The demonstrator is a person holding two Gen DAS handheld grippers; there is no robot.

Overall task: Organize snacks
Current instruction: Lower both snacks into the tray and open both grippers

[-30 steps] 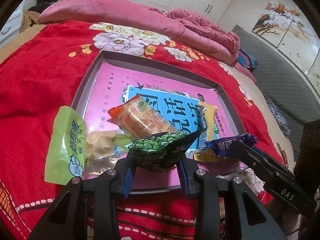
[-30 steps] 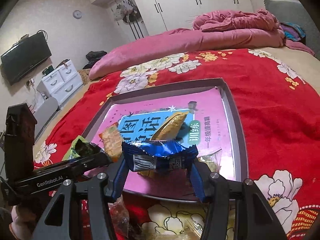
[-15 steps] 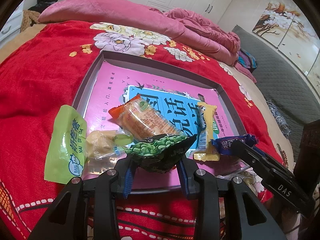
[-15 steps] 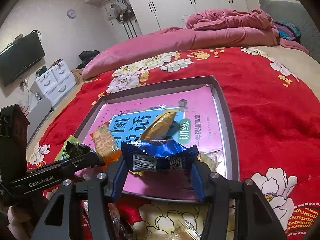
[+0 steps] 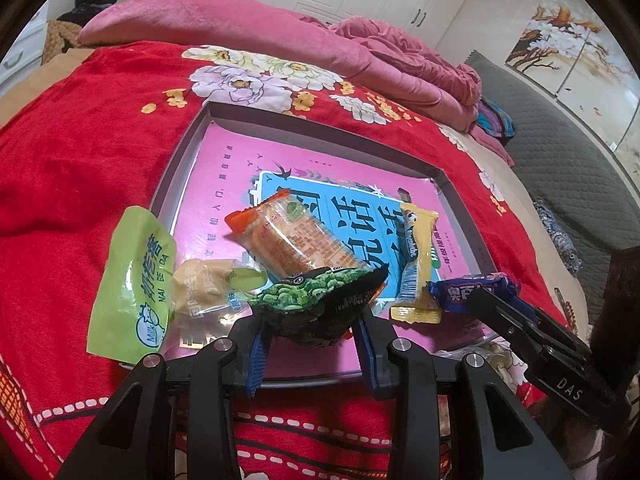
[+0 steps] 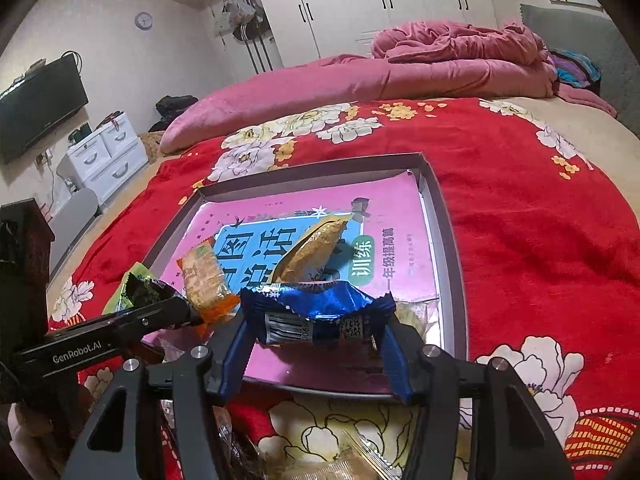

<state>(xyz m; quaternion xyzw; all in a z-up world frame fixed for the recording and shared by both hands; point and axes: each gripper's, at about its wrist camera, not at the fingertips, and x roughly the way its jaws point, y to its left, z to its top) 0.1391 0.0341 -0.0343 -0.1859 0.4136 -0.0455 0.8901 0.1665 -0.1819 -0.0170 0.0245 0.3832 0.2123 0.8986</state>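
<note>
My left gripper (image 5: 312, 328) is shut on a black-and-green pea snack bag (image 5: 320, 300), held over the near edge of a grey tray (image 5: 176, 184) lined with a pink book. My right gripper (image 6: 316, 332) is shut on a blue snack packet (image 6: 312, 312) over the tray's (image 6: 444, 216) near edge. The blue packet also shows in the left wrist view (image 5: 472, 290). In the tray lie an orange cracker pack (image 5: 292, 236), a yellow bar (image 5: 416, 252) and a pale candy bag (image 5: 208, 284). A light green milk-candy bag (image 5: 132, 280) overhangs the tray's left rim.
The tray rests on a red flowered bedspread (image 5: 80, 152). Pink duvet and pillow (image 6: 360, 76) lie behind it. More loose wrappers (image 6: 320, 464) sit on the bed below the right gripper. A white drawer unit (image 6: 104, 160) and wall TV (image 6: 40, 104) stand left.
Both grippers have moved slightly forward and lower over the tray's near edge, each still holding its packet. The snacks in the tray have not moved.
</note>
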